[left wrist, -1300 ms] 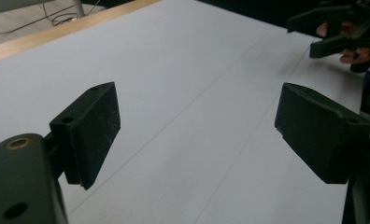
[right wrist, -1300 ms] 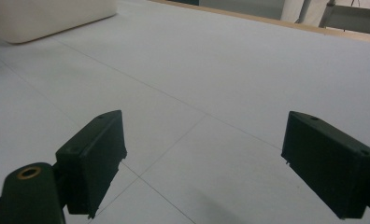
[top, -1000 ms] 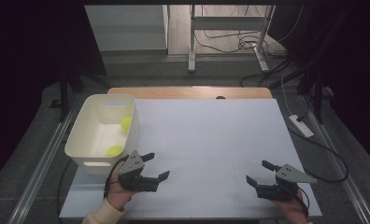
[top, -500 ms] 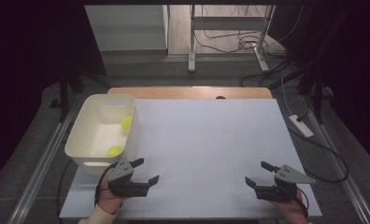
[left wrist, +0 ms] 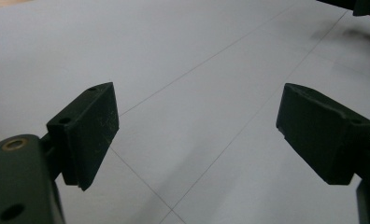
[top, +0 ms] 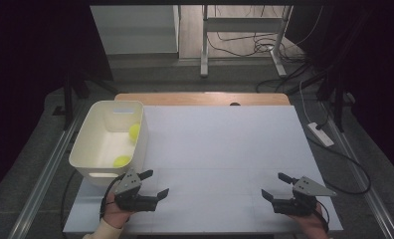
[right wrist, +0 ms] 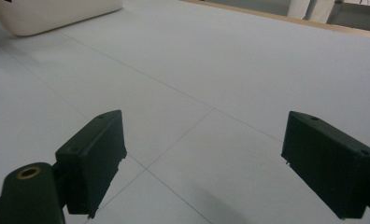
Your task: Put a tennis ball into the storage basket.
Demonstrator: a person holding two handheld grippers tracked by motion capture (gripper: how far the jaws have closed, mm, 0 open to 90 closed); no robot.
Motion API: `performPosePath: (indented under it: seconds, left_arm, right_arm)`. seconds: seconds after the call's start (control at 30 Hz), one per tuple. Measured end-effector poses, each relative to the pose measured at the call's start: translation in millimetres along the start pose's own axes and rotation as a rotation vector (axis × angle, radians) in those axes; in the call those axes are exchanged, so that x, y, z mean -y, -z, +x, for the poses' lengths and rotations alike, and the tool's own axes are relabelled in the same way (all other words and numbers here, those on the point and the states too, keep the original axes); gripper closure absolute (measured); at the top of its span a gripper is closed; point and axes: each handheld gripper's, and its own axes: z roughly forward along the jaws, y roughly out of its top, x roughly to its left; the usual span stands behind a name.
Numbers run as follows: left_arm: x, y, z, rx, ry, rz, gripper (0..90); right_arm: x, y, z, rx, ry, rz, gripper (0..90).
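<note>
Two pairs of black jaws stand apart with nothing between them. In the left gripper view the left gripper (left wrist: 197, 135) has its pads spread wide over bare white table (left wrist: 183, 56), and thin seam lines run across the surface under the gap. In the right gripper view the right gripper (right wrist: 202, 163) shows the same: pads well apart, only white surface and crossing seams below.

From the high view, the left gripper (top: 155, 184) lies low over the near left part of the table (top: 220, 144), held by a hand (top: 116, 211) that comes in from the bottom edge; its jaws point to the right, toward the middle of the table. The right gripper (top: 277, 186) sits near the near right corner, its jaws pointing left and a little away from the person, so the two grippers face each other, well apart.

Just beyond the left gripper stands a white tub (top: 138, 144) at the left edge of the table, its long axis running away from the person. Inside it lie two yellow-green balls: one ball (top: 121, 161) near the front wall and another ball (top: 134, 131) farther back against the right wall. Neither gripper touches the tub or the balls.
</note>
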Motion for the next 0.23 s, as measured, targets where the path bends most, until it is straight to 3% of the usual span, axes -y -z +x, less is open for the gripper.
performPosePath:
  seconds: [0.23]
  left_arm:
    - [-1.0,-0.6,-0.4,0.003,-0.002,-0.002,14.2]
  right_arm:
    - [0.3,0.0,0.0,-0.004,0.0,0.001,13.2]
